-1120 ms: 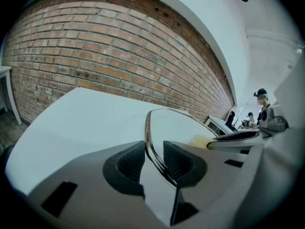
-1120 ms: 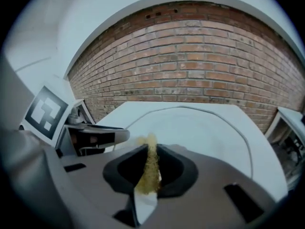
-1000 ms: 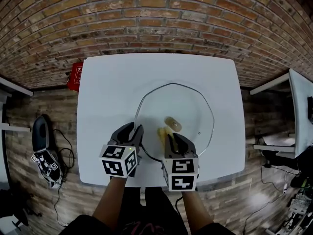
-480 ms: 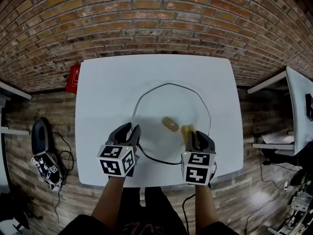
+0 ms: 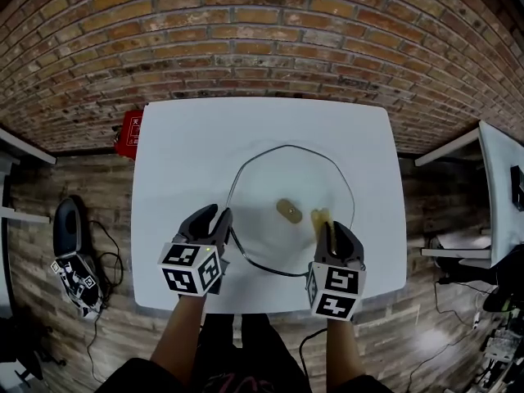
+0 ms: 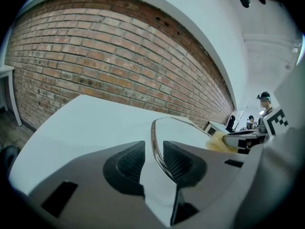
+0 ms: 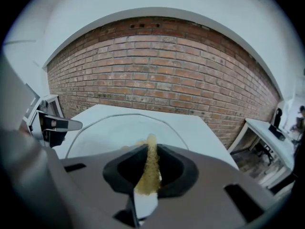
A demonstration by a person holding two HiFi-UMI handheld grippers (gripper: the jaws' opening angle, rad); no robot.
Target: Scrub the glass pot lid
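A white table (image 5: 180, 137) stands against a brick wall (image 5: 246, 39), and on it lies the glass pot lid (image 5: 270, 178), directly ahead of both grippers. The left gripper (image 5: 214, 218) has its jaws closed to a narrow gap on the lid's metal rim (image 6: 155, 147), which runs straight between its pads on the edge nearest that gripper. The right gripper (image 5: 334, 234) is clamped on a yellow sponge (image 7: 150, 168), squeezed thin between its jaws, with the free end poking out forward and resting on the glass just left of the far rim and to the right of the knob (image 5: 287, 210). The lid looks rigid, smooth and probably slippery, and fairly heavy for its thinness; being glass, it would chip or crack if knocked or dropped. The banded rim seems the safest hold, as the dome offers nothing to pinch. The soft sponge should give under pressure, so firm strokes are tolerable while the rim grip resists sliding.
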